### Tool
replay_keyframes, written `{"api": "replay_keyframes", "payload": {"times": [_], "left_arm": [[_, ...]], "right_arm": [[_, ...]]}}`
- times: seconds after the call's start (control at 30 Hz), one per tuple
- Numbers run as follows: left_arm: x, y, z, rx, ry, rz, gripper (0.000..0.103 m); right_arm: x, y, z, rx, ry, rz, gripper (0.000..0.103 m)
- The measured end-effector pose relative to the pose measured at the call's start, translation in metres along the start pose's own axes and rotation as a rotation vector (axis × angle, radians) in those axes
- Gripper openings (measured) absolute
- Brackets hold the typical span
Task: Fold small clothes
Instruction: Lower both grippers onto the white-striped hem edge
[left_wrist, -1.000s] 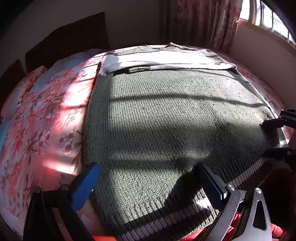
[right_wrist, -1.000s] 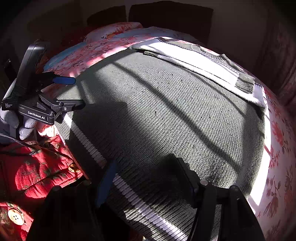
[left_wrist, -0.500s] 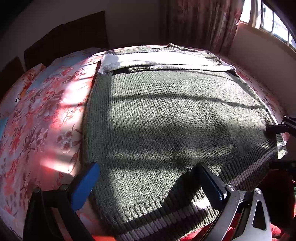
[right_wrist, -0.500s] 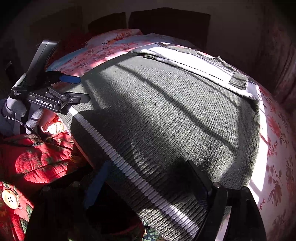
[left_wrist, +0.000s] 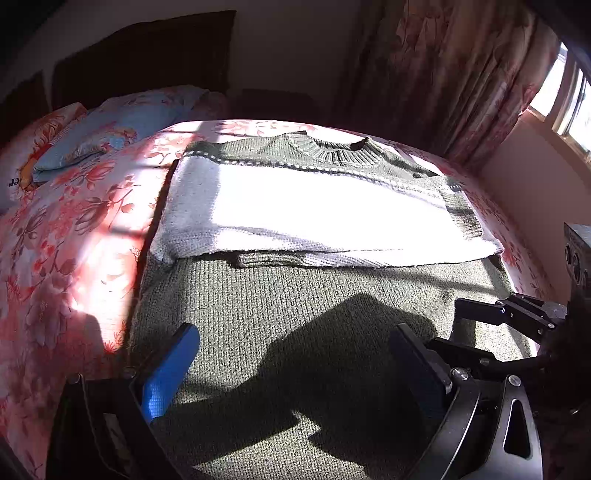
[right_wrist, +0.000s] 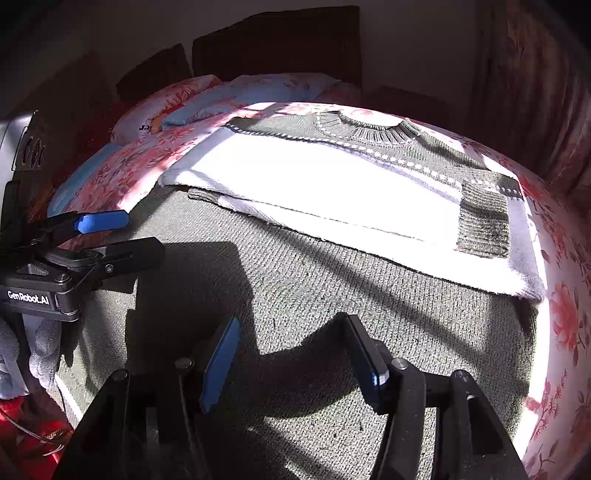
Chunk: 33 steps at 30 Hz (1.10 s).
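A grey knit sweater (left_wrist: 314, 295) with a white chest band (left_wrist: 303, 218) lies flat on the bed, sleeves folded in across the chest, collar (left_wrist: 332, 147) at the far end. It also shows in the right wrist view (right_wrist: 351, 280). My left gripper (left_wrist: 291, 365) is open over the sweater's lower body, near its left side. My right gripper (right_wrist: 291, 354) is open over the lower body, toward the right side. Each gripper shows in the other's view: the right one (left_wrist: 476, 328), the left one (right_wrist: 122, 236). Neither holds anything. The hem is out of view.
The bed has a pink floral sheet (left_wrist: 66, 229). Pillows (left_wrist: 110, 129) and a dark headboard (left_wrist: 140, 55) stand at the far end. Floral curtains (left_wrist: 461, 74) and a window are at the right. Red cloth (right_wrist: 29, 424) lies at the near left edge.
Both grippers have moved forward from the striped hem up over the sweater's body, so the chest band and collar look much nearer. Both have stayed open.
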<state>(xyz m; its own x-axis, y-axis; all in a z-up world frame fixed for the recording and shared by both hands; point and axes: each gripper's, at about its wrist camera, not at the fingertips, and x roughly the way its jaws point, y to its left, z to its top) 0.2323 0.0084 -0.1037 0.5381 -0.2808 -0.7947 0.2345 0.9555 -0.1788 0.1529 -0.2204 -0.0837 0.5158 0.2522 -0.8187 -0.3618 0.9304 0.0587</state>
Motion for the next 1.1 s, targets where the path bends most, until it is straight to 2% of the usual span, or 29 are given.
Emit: {"api": "replay_keyframes", "payload": {"times": [0.07,0.1,0.13,0.23,0.33,0.43,0.5,0.53,0.6,0.63,0.73,0.87,0.97,1.1], "left_arm": [[0.016,-0.001,-0.009,0.047,0.041,0.057,0.103],[0.02,-0.004,-0.017,0.109,0.027,0.096,0.103],[0.017,-0.006,-0.023,0.147,0.012,0.083,0.103],[0.007,0.005,-0.033,0.132,0.032,0.102,0.103],[-0.003,0.01,-0.041,0.086,0.035,0.113,0.103],[-0.009,-0.007,-0.042,0.083,0.0,0.049,0.103],[-0.004,-0.023,-0.042,0.123,0.012,0.055,0.103],[0.002,-0.03,-0.045,0.154,0.037,0.068,0.103],[0.001,-0.033,-0.051,0.182,0.036,0.076,0.103],[-0.002,-0.029,-0.055,0.185,0.054,0.062,0.103],[-0.017,-0.013,-0.074,0.201,0.066,0.053,0.103],[-0.043,0.011,-0.108,0.191,0.052,0.054,0.103],[-0.057,0.015,-0.127,0.192,0.037,0.059,0.103],[-0.065,0.013,-0.137,0.205,0.035,0.078,0.103]], "right_arm": [[0.001,0.006,-0.004,-0.047,0.015,-0.041,0.059],[0.0,0.01,-0.01,-0.078,0.027,-0.065,0.059],[-0.004,0.013,-0.016,-0.105,0.035,-0.073,0.059],[-0.02,0.006,-0.039,-0.126,0.079,-0.038,0.061],[-0.031,0.001,-0.049,-0.126,0.129,-0.059,0.061],[-0.033,0.017,-0.044,-0.142,0.085,-0.086,0.057],[-0.03,0.035,-0.036,-0.159,0.035,-0.085,0.057],[-0.026,0.041,-0.035,-0.163,0.032,-0.076,0.057],[-0.015,0.052,-0.04,-0.195,0.063,-0.059,0.057],[-0.018,0.053,-0.045,-0.211,0.048,-0.061,0.057],[-0.034,0.039,-0.063,-0.192,0.082,0.003,0.058],[-0.066,0.023,-0.108,-0.194,0.063,-0.014,0.058],[-0.086,0.015,-0.135,-0.163,0.053,-0.038,0.058],[-0.102,0.007,-0.154,-0.122,0.048,-0.06,0.058]]}}
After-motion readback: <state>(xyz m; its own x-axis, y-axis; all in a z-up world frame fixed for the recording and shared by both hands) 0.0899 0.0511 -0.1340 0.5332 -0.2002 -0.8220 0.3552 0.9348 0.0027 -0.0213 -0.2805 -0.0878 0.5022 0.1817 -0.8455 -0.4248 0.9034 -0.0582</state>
